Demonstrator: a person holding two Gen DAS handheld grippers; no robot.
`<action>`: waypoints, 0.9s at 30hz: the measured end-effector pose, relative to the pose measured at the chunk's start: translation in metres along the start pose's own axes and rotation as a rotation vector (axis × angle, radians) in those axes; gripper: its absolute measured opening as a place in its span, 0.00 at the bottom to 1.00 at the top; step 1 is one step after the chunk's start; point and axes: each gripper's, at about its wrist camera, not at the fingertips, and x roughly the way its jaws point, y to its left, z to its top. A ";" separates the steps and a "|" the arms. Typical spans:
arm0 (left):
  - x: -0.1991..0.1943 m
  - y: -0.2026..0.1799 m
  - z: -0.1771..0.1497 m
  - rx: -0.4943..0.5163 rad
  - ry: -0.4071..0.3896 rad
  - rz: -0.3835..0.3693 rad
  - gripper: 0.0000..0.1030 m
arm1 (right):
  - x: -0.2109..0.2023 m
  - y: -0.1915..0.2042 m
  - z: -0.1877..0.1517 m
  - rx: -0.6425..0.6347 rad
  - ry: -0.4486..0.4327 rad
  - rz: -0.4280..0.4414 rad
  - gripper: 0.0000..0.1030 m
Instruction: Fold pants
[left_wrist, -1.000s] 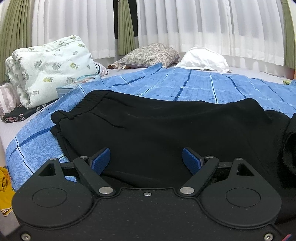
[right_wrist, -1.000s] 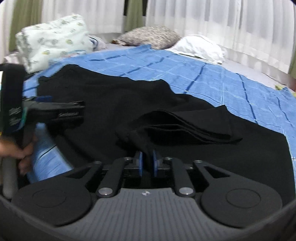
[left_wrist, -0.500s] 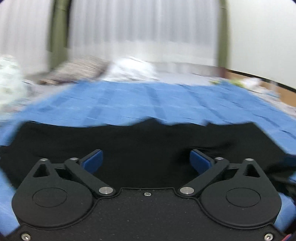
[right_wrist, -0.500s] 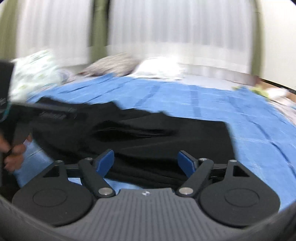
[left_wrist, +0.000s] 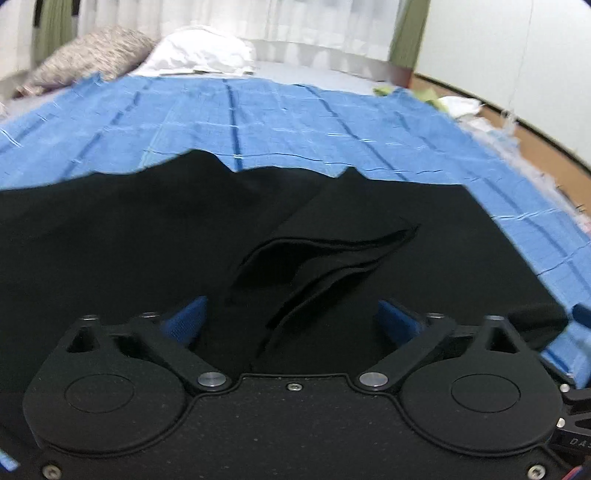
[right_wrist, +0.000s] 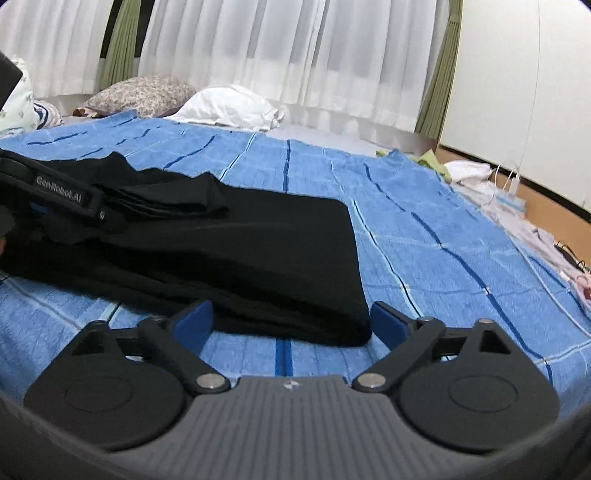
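Fingers on both your grippers are spread wide, nothing between them. Your right gripper was clamped on a bunched fold of the pants a second ago; it let go half a second back and now hovers just off the hem end, blue pads flanking the near corner at 12 o'clock. Your left gripper was apart in every frame; its view has swung from the waistband end toward the leg end, and it sits over the black cloth, with a loose layered fold at 12 o'clock. Pants lie flat on the blue blanket, folded leg over leg. In the right view your left gripper shows at 9 o'clock over the pants. Two pillows stay at 11 o'clock by the curtains.
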 end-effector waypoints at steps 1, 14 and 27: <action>-0.002 -0.001 0.001 0.002 -0.007 0.019 0.51 | -0.001 0.002 0.001 0.003 -0.010 0.005 0.97; -0.039 0.015 0.012 -0.130 -0.044 -0.006 0.06 | 0.016 0.035 0.009 -0.148 -0.035 0.034 1.00; -0.035 0.008 -0.006 0.049 0.018 0.129 0.09 | 0.022 -0.049 -0.003 0.059 0.078 -0.182 1.00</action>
